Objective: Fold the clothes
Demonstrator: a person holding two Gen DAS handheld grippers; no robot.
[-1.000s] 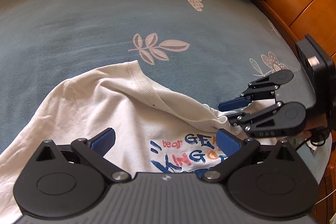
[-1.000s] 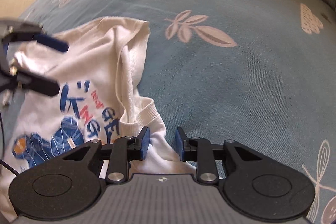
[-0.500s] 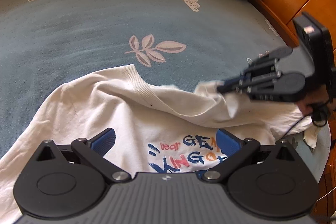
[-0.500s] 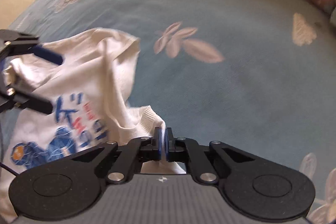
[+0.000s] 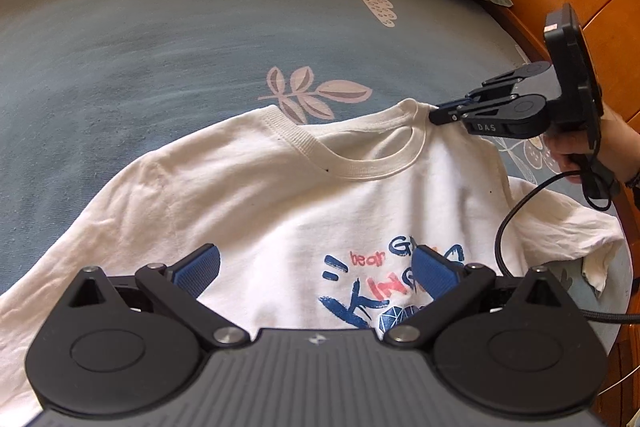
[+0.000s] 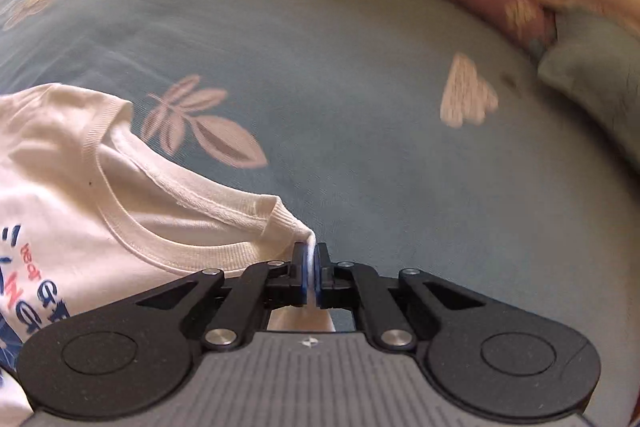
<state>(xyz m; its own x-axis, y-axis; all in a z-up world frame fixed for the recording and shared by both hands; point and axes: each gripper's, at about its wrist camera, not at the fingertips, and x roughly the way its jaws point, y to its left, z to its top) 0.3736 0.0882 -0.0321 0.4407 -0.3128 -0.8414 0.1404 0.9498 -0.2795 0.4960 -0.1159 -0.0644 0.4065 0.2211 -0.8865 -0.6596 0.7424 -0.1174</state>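
One shirt [image 6: 60,211] (R gripper [image 6: 311,269] clamped).

White printed T-shirt [image 5: 280,195] lies front-up, collar pinched.

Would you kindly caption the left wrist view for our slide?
Right hand-held gripper pinches the white T-shirt at its collar on the blue bedsheet; left hand-held gripper hovers open.
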